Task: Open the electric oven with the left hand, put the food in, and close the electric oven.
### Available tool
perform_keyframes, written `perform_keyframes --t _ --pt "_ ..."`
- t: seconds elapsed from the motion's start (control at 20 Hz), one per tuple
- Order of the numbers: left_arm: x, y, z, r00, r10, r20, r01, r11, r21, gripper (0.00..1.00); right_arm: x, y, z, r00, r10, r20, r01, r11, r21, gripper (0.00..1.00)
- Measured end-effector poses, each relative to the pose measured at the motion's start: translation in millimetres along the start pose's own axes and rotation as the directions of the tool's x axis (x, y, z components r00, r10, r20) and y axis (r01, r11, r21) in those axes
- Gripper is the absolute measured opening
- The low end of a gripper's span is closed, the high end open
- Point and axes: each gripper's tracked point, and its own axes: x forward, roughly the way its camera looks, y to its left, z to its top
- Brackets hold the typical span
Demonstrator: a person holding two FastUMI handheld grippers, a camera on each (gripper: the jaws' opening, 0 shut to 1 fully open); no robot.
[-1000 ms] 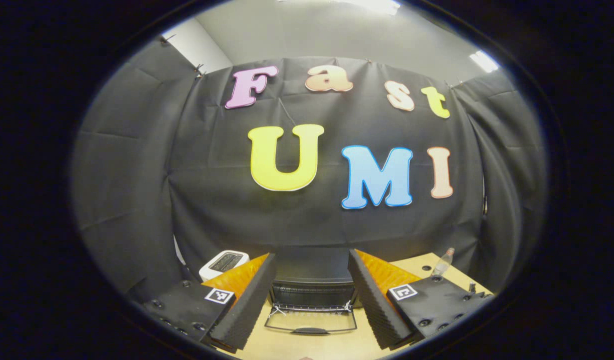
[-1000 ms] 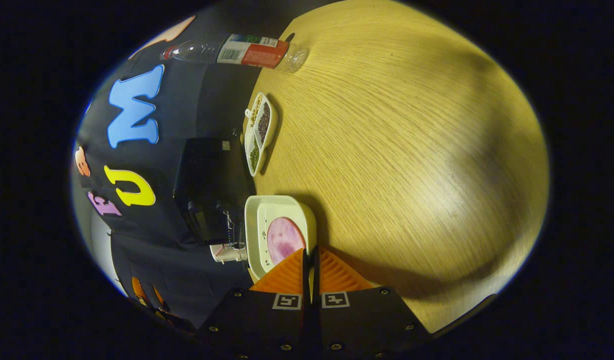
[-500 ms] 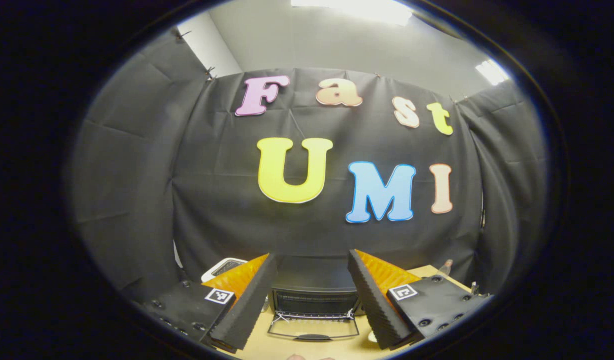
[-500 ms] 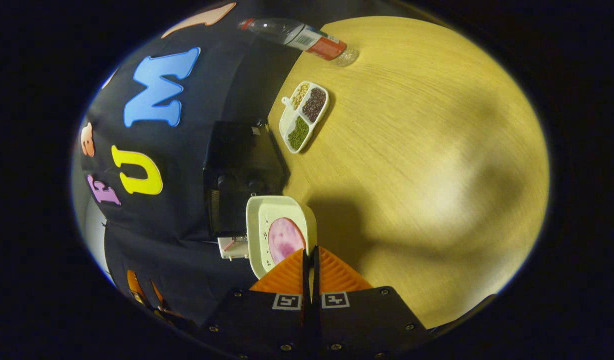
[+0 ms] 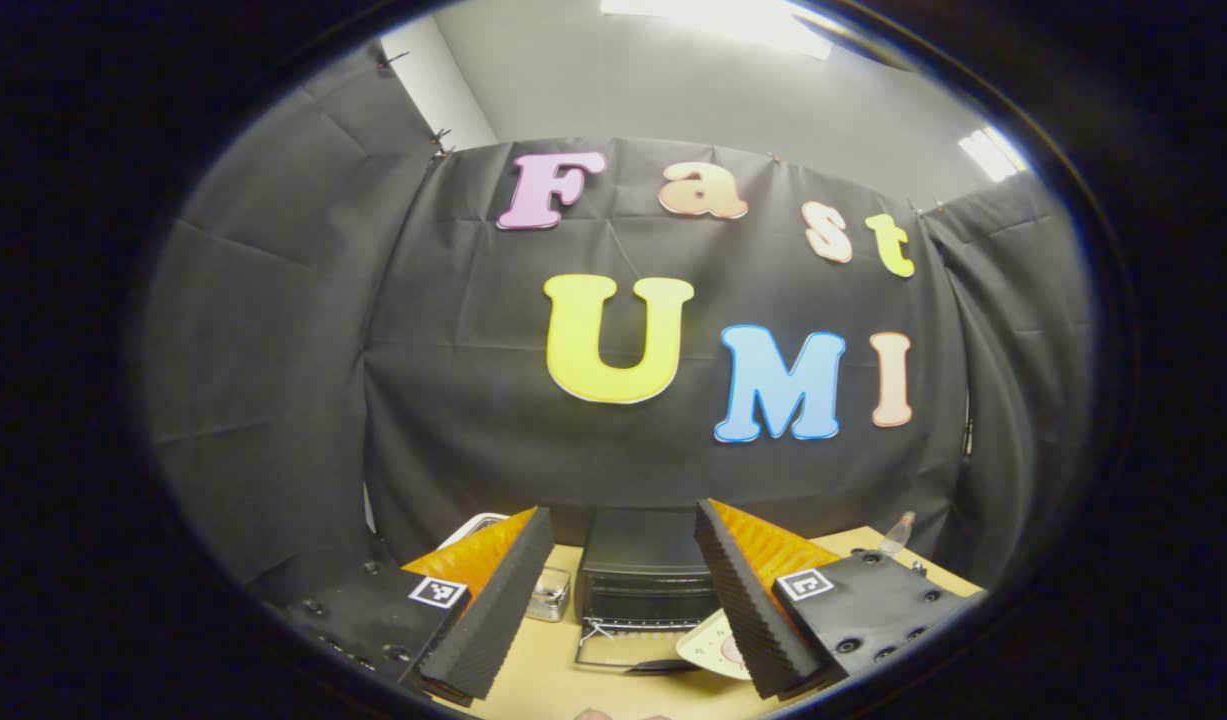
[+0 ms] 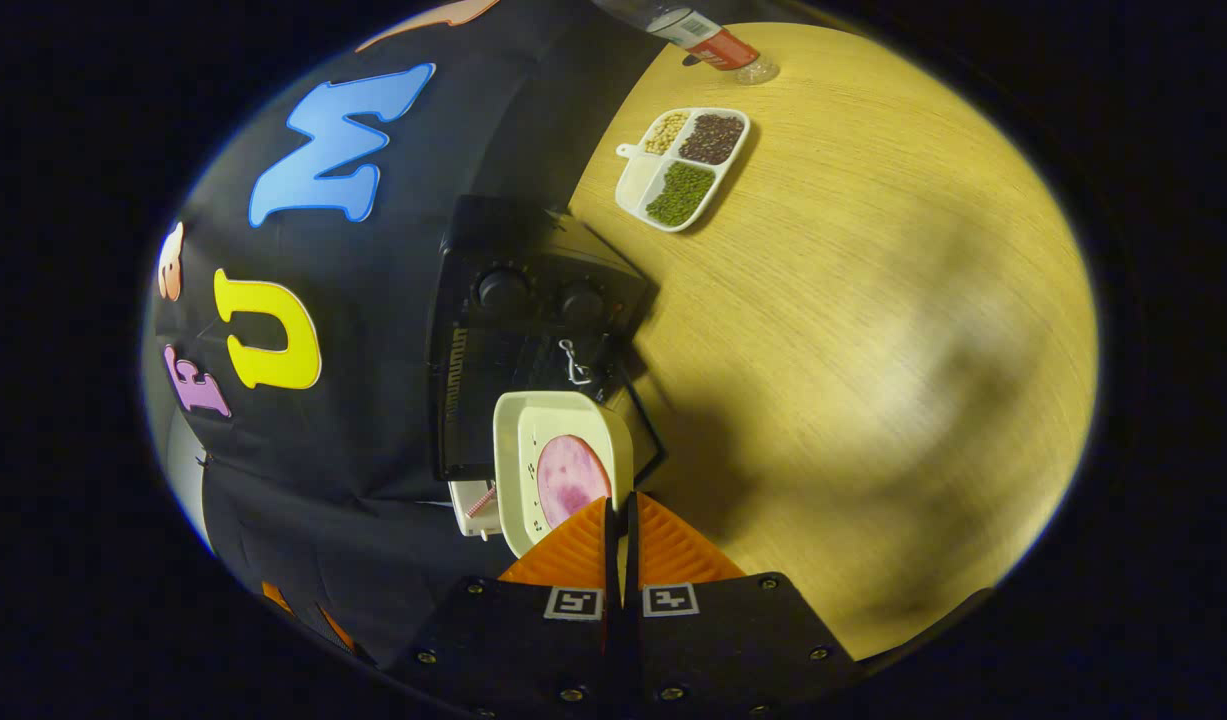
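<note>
the rim of the white plate [image 6: 563,420] goes down between the right gripper [image 6: 619,520] fingers and is lost there, so the pinched edge itself is hidden; the two fingers are pressed together on that near rim with no gap showing. one round pink slice of food [image 6: 570,480] lies on the plate, just beyond the fingertips. beyond the plate sits the black electric oven [image 6: 518,320], its door [image 6: 638,420] dropped open; two round knobs [image 6: 501,288] show on its front, and the dark cavity is hard to make out. a small white object behind the plate, on its left side, is mostly covered and cannot be named. farther out, past the oven, lies one white divided dish [image 6: 681,168] with three compartments of small grains, and beyond it one plastic bottle [image 6: 708,35], cut off at the view's edge. to the right of the fingers the wooden table [image 6: 873,350] is wide and bare.

the left gripper [image 5: 623,590] fingers stand wide apart, holding nothing. between them, ahead, the oven [image 5: 638,580] faces the camera with its door [image 5: 623,655] lying flat; the plate [image 5: 718,645] shows just beside the right finger, partly covered by it. a small clear container [image 5: 551,592] sits by the left finger, and a white appliance [image 5: 470,524] behind that finger is mostly hidden.
</note>
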Motion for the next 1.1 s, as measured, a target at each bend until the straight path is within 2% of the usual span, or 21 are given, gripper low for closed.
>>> perform_keyframes --t 0.1,0.25,0.3,0.35,0.5,0.55,0.9,1.1 --pt "-4 18 -1 1.000 0.022 0.000 -0.022 1.000 -0.001 0.93 19 14 -4 1.000 -0.005 0.022 0.005 1.000 0.006 0.01" --pt "-8 51 -3 0.997 0.075 -0.003 -0.075 0.997 -0.004 0.97 49 33 3 0.996 -0.002 0.091 -0.006 0.996 0.090 0.00" --pt "-10 60 -5 0.996 0.088 -0.009 -0.088 0.996 -0.008 0.92 49 37 9 0.992 0.002 0.125 -0.018 0.992 0.126 0.00" --pt "-11 68 -7 0.995 0.102 -0.013 -0.102 0.995 -0.007 0.92 57 42 12 0.989 -0.001 0.148 -0.022 0.987 0.158 0.01" --pt "-14 93 -14 0.988 0.151 -0.028 -0.151 0.989 0.006 1.00 84 52 19 0.982 -0.033 0.186 -0.011 0.973 0.232 0.00" --pt "-15 101 -13 0.986 0.164 -0.031 -0.164 0.987 0.003 1.00 92 56 22 0.978 -0.043 0.205 -0.009 0.969 0.248 0.00" --pt "-22 139 -19 0.971 0.233 -0.051 -0.233 0.972 0.010 1.00 146 86 42 0.918 -0.127 0.377 -0.039 0.915 0.403 0.01" --pt "-25 153 -22 0.961 0.269 -0.060 -0.268 0.963 0.019 1.00 177 101 44 0.899 -0.122 0.420 -0.066 0.911 0.406 0.01"
